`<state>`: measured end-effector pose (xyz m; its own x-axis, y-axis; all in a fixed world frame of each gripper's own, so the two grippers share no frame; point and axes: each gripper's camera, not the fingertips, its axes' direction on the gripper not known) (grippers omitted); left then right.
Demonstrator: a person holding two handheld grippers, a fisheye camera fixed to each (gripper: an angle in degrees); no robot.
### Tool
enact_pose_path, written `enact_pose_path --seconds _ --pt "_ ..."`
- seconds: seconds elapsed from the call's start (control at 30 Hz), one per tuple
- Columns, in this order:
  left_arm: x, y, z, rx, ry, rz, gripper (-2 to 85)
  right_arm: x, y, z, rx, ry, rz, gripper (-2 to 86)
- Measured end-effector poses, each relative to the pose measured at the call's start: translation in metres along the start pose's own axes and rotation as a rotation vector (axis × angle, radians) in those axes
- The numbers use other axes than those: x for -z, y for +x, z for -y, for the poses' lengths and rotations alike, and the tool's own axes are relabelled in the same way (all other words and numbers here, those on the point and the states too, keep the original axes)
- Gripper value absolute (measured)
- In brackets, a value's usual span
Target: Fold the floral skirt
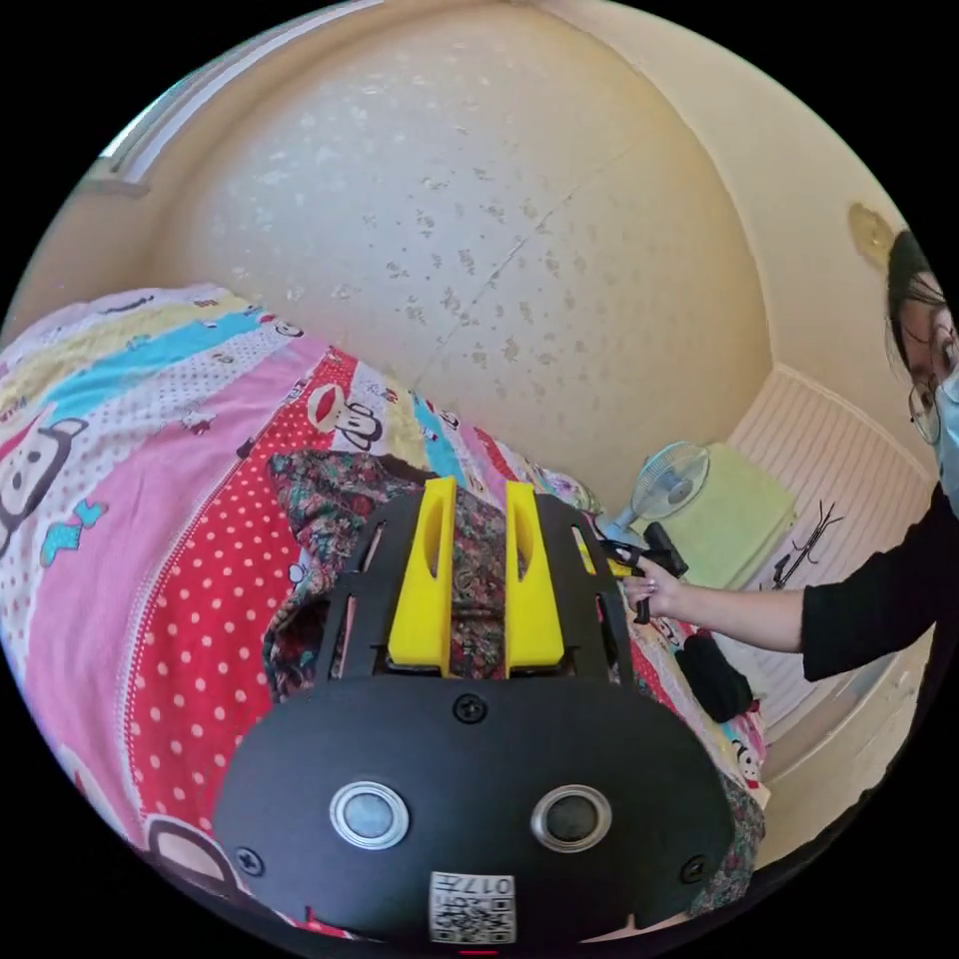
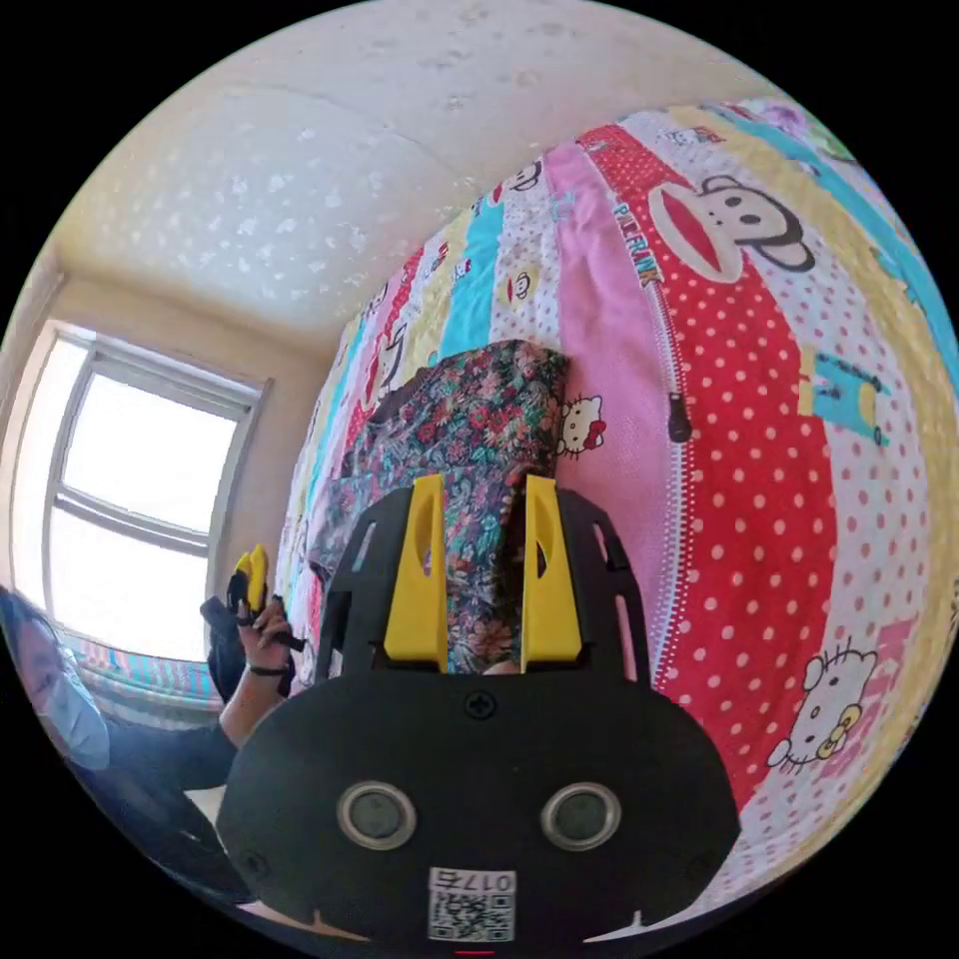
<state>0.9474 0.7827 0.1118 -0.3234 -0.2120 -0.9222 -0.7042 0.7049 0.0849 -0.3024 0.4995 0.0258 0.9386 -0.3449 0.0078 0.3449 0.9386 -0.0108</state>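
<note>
Both grippers sit with their yellow jaws parted, left gripper [image 1: 478, 499] and right gripper [image 2: 484, 494] each gripped in a hand [image 1: 654, 589], dark-sleeved arms stretched out from the person's sides.

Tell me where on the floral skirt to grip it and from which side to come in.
Grip the floral skirt at its free corner beside the pink stripe of the bedspread, probably best from that open side. There the edge lies flat and exposed on the cover, while nearer the right gripper the cloth is bunched into folds that would likely catch several layers.
</note>
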Motion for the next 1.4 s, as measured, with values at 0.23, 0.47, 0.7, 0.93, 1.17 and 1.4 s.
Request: enact_pose_path --seconds 0.23,0.47,0.7,0.93,1.17,1.4 --pt "-0.028 -0.076 -0.048 0.312 -0.17 0.089 5.5 -0.057 -0.037 -0.064 0.124 -0.331 -0.154 3.8" --pt "0.074 -0.028 -0.102 0.158 -0.509 0.143 9.6 0.007 -0.036 -0.149 0.09 -0.293 -0.045 5.6" --pt "0.204 0.036 -0.204 0.244 -0.67 0.121 9.9 0.087 -0.035 -0.315 0.006 -0.381 -0.091 5.1" --pt "0.27 0.072 -0.267 0.256 -0.745 0.118 11.2 0.17 -0.046 -0.454 -0.247 -0.349 -0.21 6.4" --pt "0.283 0.085 -0.287 0.219 -0.802 0.161 13.4 0.192 -0.065 -0.481 -0.2 -0.503 -0.283 9.5" --pt "0.298 0.065 -0.32 0.435 -0.65 0.125 10.9 0.183 -0.073 -0.461 0.015 -0.684 -0.24 11.4"
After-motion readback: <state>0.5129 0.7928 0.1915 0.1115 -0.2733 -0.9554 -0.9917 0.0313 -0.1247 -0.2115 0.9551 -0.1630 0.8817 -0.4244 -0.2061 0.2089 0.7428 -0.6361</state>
